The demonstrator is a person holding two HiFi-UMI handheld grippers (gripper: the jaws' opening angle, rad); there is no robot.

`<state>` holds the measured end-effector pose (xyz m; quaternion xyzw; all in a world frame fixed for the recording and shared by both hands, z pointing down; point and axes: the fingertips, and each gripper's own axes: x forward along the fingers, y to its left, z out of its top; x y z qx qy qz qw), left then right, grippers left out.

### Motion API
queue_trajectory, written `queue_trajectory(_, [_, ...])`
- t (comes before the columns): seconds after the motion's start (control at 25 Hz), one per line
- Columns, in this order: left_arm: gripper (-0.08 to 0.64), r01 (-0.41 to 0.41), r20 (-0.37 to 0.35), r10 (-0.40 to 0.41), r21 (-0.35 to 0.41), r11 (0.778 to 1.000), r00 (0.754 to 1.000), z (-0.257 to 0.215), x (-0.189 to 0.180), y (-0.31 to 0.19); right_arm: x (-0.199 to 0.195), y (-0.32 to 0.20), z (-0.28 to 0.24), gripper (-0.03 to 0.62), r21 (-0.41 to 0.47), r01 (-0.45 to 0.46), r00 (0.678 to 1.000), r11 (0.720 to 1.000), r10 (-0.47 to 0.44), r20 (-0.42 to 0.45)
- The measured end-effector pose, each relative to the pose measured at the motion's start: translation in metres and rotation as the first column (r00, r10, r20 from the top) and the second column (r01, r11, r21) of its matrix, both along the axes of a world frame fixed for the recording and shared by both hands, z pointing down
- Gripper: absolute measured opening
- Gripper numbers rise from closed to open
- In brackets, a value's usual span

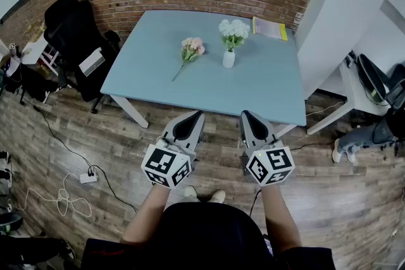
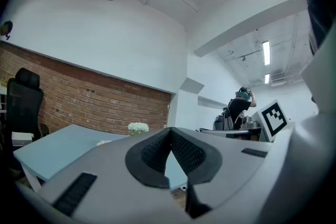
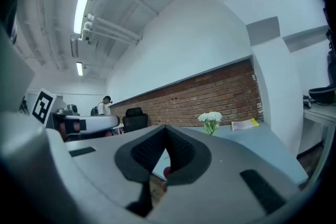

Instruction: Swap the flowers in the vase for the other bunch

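A small white vase (image 1: 229,59) stands near the middle of the light blue table (image 1: 152,82), with white flowers (image 1: 234,29) in it. A pink bunch (image 1: 192,47) lies flat on the table to its left, stem toward me. Both grippers hang level in front of the table's near edge, well short of the flowers. My left gripper (image 1: 193,119) is shut with nothing in it; my right gripper (image 1: 249,119) is shut and empty too. The white flowers (image 2: 138,127) show over the left jaws, and the white flowers (image 3: 210,118) over the right ones.
A yellow booklet (image 1: 269,28) lies at the table's far right corner. A black office chair (image 1: 76,35) stands left of the table, white shelving (image 1: 345,22) to the right. A power strip and cables (image 1: 76,183) lie on the wooden floor. A brick wall runs behind.
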<state>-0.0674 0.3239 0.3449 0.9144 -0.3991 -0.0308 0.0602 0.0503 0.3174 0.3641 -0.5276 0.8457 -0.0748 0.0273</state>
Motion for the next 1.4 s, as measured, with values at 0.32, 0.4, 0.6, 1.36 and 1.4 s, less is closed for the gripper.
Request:
queue_trajectory(0.32, [0.009,0.006,-0.007,-0.006,0.001,1.000,1.000,-0.002,0.012,0.000,0.013,0.000,0.006,0.012,-0.013,0.010,1.000,1.000,-0.010,-0.010])
queue_trajectory(0.4, [0.008,0.008,-0.007,-0.008,0.000,1.000,1.000,-0.002,0.015,0.001,0.017,0.000,0.007,0.012,-0.015,0.011,1.000,1.000,-0.011,-0.005])
queue_trajectory(0.6, [0.009,0.007,0.006,-0.007,0.005,1.000,1.000,0.000,0.027,0.003,0.028,0.000,0.008,0.012,-0.015,0.018,1.000,1.000,-0.018,-0.004])
queue_trajectory(1.36, [0.008,0.009,0.020,-0.009,0.005,1.000,1.000,0.007,0.061,-0.001,0.062,-0.010,0.008,0.012,-0.018,0.029,0.999,0.999,-0.029,-0.017])
queue_trajectory(1.4, [0.008,0.012,0.021,-0.013,0.003,1.000,1.000,0.008,0.060,-0.003,0.061,-0.012,0.009,0.012,-0.021,0.033,0.999,0.999,-0.033,-0.012])
